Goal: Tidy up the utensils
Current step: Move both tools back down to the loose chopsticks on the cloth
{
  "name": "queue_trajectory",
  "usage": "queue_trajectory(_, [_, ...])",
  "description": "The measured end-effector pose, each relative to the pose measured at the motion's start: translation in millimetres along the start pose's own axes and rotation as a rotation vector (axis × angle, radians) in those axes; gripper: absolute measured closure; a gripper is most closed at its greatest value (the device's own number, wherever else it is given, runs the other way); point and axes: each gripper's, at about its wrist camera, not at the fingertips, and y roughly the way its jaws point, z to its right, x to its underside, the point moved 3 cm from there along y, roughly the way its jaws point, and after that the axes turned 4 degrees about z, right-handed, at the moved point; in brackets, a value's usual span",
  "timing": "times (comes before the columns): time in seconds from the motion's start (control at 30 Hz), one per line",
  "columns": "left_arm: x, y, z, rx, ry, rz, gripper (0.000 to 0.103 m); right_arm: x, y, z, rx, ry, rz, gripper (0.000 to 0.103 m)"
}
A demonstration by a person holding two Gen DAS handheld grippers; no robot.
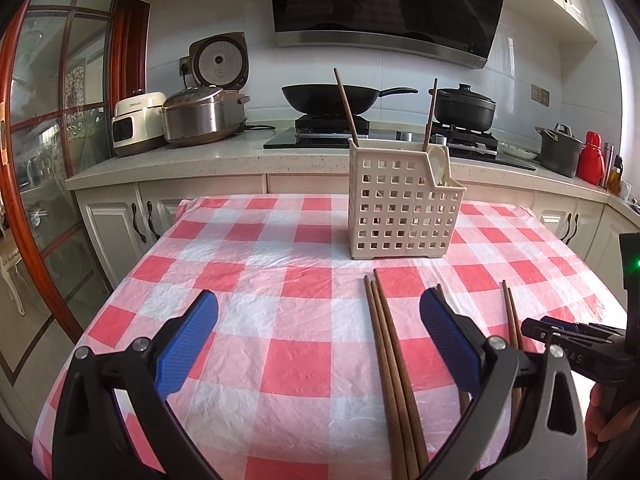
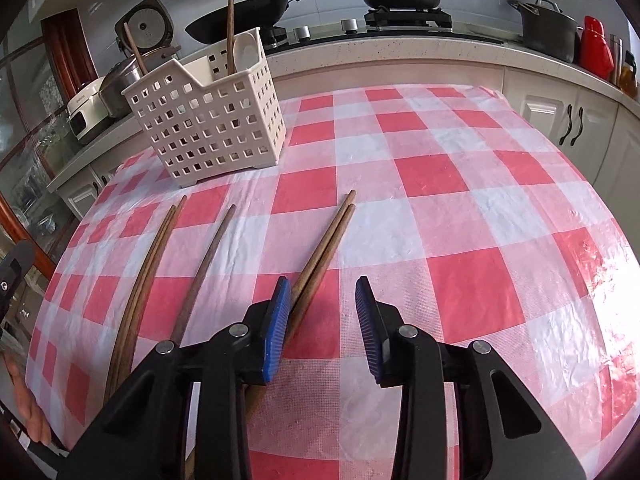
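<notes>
Now | perforated plastic caddy [image 2: 208,120] | slender wooden chopsticks [image 2: 324,240] | crinkled checked cloth [image 2: 440,200]

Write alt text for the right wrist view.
The right gripper, jaws open, hangs low over a red-checked tablecloth, its left pad beside a pair of wooden chopsticks. More chopsticks lie to the left; a white utensil caddy stands behind.
</notes>
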Motion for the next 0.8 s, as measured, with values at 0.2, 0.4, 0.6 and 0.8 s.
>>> queue_trajectory(0.2, [3,4,-7,-0.004,-0.017,-0.013,0.005,1,7,6,0.036,0.02,-0.036,0.069])
queue_trajectory(0.4, [7,6,-14,-0.01,-0.043,-0.023,0.005,1,8,4,0.052,0.005,-0.034,0.069])
queue_trajectory(0.6, [9,7,-17,-0.01,-0.045,-0.029,0.005,0,10,-2,0.059,-0.02,-0.036,0.069])
queue_trajectory(0.8, [10,9,-19,-0.009,-0.051,-0.035,0.005,-5,17,-5,0.107,-0.051,-0.051,0.075])
